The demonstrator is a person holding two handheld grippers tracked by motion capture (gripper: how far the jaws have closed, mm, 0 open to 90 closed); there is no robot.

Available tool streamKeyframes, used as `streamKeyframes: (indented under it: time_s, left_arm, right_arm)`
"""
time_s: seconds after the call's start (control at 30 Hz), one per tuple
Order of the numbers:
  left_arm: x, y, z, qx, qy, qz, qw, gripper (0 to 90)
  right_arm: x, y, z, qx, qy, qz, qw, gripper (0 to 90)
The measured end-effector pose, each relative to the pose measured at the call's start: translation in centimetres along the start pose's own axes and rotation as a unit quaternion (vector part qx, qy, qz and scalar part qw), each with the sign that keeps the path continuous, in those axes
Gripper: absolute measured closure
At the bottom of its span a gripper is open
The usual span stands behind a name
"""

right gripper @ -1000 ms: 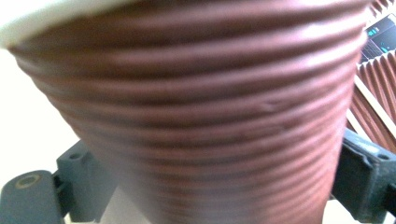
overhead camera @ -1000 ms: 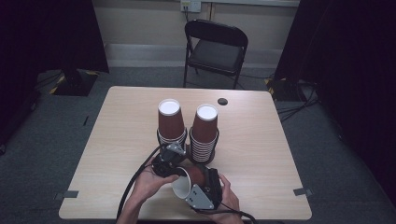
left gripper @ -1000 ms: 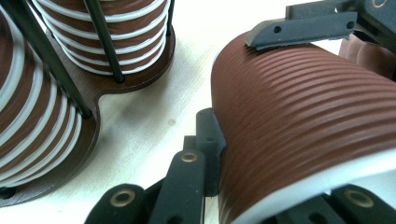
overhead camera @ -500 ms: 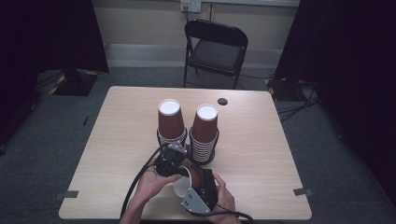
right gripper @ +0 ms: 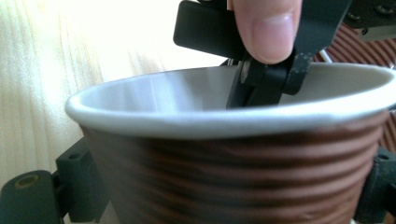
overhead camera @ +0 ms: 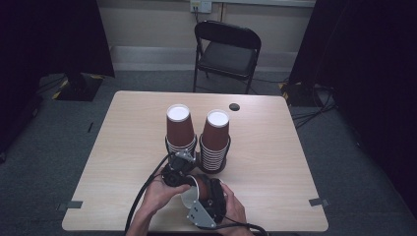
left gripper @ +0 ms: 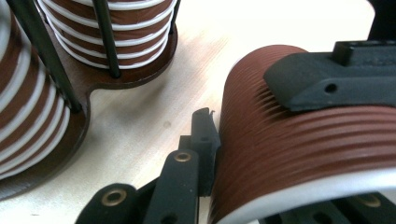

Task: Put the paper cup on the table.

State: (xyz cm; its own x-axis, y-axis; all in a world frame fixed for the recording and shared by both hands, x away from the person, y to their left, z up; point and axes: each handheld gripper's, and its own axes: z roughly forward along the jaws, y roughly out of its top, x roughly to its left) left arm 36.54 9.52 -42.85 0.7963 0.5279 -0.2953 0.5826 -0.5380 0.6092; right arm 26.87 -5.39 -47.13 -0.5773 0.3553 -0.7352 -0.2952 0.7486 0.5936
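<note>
The right gripper [overhead camera: 200, 189] is closed across the ribbed wall of a brown paper cup with a white lining [overhead camera: 193, 191], one black jaw pressed on each side of it, as the right gripper view shows. The left gripper [overhead camera: 183, 169] comes at the same cup from the rim side: one of its jaws lies flat against the outside ribs, and a black jaw also reaches down inside the mouth, so it seems to pinch the cup wall. Two grips on one cup suggest that nested cups are being pulled apart, or that the cup is being passed across; I cannot tell which. The cup sits low over the near edge of the pale wooden table [overhead camera: 275, 162], tilted with its mouth toward the person. Just beyond stands a brown wooden cup rack with thin black rods [overhead camera: 212, 167], holding two tall stacks of matching brown cups [overhead camera: 179, 129], kept upright within easy reach. A black folding chair [overhead camera: 227, 49] stands behind the table.
</note>
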Motion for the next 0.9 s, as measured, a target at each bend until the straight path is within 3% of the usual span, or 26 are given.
streamKeyframes:
  time_s: [0.3,0.5,0.57,0.6,0.63,0.73,0.9]
  left_arm:
    - [0.0,-0.3,0.2,-0.012,0.001,-0.007,0.9999,82.6]
    - [0.2,-0.6,0.0,-0.041,-0.005,-0.016,0.999,79.2]
    - [0.2,-0.6,-0.2,-0.047,-0.005,-0.014,0.9988,75.9]
    - [0.1,-0.7,-0.4,-0.059,0.013,-0.009,0.9981,72.8]
    - [0.1,-0.7,-0.4,-0.059,0.013,-0.009,0.9981,69.4]
    - [-0.2,-0.8,-0.4,-0.081,0.03,-0.004,0.9962,63.7]
    - [-0.2,-0.9,-0.6,-0.099,0.031,-0.004,0.9946,55.5]
  right_arm:
    - [0.0,-0.5,-0.1,-0.013,0.006,0.031,0.9994,8.9]
    - [-0.4,-0.5,-0.1,-0.022,0.012,0.047,0.9986,9.7]
    - [-0.5,-0.6,-0.2,-0.024,0.015,0.055,0.9981,10.1]
    - [-0.7,-0.7,-0.3,-0.024,0.019,0.065,0.9974,10.3]
    - [-0.7,-0.7,-0.3,-0.024,0.019,0.065,0.9974,10.3]
    - [-1.4,-0.8,-0.5,-0.028,0.027,0.097,0.9945,10.5]
    - [-1.8,-1.2,-0.7,-0.025,0.029,0.11,0.9932,10.5]
